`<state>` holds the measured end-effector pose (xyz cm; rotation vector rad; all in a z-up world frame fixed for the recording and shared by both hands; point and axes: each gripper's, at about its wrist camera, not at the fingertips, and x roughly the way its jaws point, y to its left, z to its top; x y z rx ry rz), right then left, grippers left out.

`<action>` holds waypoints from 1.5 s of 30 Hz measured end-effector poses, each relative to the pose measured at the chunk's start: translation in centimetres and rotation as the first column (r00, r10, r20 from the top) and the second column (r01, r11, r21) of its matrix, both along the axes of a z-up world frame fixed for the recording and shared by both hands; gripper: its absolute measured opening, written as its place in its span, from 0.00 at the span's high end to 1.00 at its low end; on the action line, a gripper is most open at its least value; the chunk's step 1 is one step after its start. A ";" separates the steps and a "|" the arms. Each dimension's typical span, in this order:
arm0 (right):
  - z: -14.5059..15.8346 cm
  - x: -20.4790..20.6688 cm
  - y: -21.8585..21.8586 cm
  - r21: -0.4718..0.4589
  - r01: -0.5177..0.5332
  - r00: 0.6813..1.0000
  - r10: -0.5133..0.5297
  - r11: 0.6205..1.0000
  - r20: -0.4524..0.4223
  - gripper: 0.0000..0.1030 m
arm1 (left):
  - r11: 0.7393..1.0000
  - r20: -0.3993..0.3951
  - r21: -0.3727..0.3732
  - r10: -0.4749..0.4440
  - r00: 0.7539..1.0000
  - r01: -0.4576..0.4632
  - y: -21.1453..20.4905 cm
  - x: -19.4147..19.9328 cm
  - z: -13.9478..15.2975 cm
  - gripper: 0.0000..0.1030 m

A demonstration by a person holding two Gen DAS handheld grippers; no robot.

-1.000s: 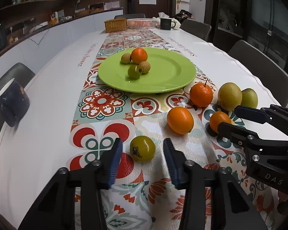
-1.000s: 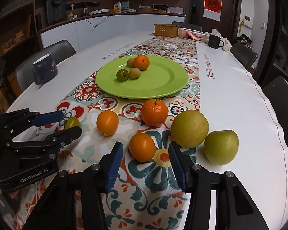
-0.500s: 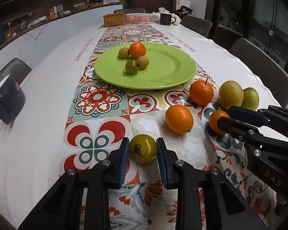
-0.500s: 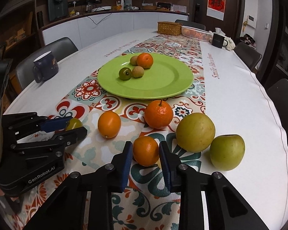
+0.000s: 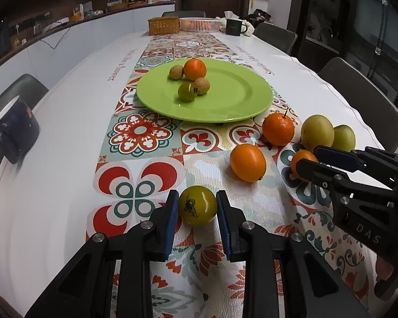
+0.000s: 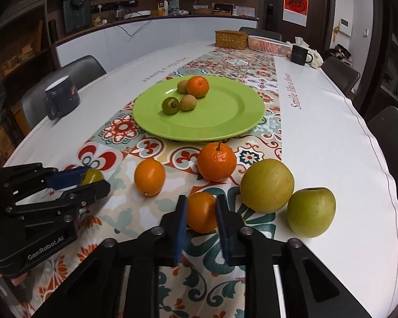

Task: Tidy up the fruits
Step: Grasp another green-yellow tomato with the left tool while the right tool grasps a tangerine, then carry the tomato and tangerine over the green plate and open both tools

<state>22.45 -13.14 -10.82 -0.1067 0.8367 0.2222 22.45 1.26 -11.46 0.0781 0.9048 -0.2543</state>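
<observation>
My left gripper (image 5: 197,208) is shut on a yellow-green tomato (image 5: 197,204) on the patterned runner; it also shows in the right wrist view (image 6: 92,176). My right gripper (image 6: 201,213) is shut on a small orange (image 6: 201,211), seen from the side in the left wrist view (image 5: 301,159). A green plate (image 5: 233,98) beyond holds an orange (image 5: 195,69), a green fruit (image 5: 187,92) and two small brown fruits. Loose on the runner lie an oval orange (image 6: 149,176), a stemmed orange (image 6: 216,161), a yellow pear (image 6: 267,185) and a green apple (image 6: 311,212).
A dark blue mug (image 6: 62,100) stands at the table's left edge. A wicker box (image 6: 232,39), a white basket (image 6: 269,45) and a dark mug (image 6: 299,54) stand at the far end. Chairs line both sides.
Both grippers moved forward and closed: the left jaws shut on the tomato, the right jaws shut on the small orange.
</observation>
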 end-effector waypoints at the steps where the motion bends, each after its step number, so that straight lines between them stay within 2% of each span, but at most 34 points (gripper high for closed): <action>1: -0.1 0.2 -0.1 0.003 0.006 1.000 -0.006 1.000 -0.009 0.68 | 1.000 -0.002 0.001 0.000 1.000 0.000 0.0 0.0 -0.1 0.72; 8: -0.8 1.1 -0.8 0.006 0.033 0.999 -0.032 0.999 -0.039 0.68 | 1.000 -0.010 0.009 -0.001 1.000 0.001 -0.4 0.3 -0.5 0.72; 12: -1.7 1.6 -1.0 0.036 0.031 0.996 -0.028 0.999 -0.090 0.68 | 1.000 -0.009 0.014 -0.006 1.000 0.006 -0.4 0.5 -0.6 0.72; 21: -1.3 1.1 -0.8 0.029 0.025 0.998 -0.023 0.999 -0.059 0.69 | 1.000 0.008 0.008 0.007 1.000 -0.007 -0.2 0.6 0.2 0.72; 28: 1.5 1.1 -0.1 0.061 -0.007 1.000 0.007 0.998 0.000 0.69 | 1.000 0.048 -0.017 -0.001 0.999 0.002 -0.2 1.7 2.5 0.72; 37: 4.6 4.6 0.6 0.077 -0.026 0.998 0.022 0.997 0.052 0.69 | 1.000 0.100 -0.011 -0.011 0.995 0.012 -0.2 5.5 5.3 0.72; 45: 5.1 9.2 0.7 0.073 -0.022 0.999 0.020 0.997 0.025 0.69 | 1.000 0.072 -0.025 -0.017 0.997 0.019 -0.6 10.9 5.4 0.72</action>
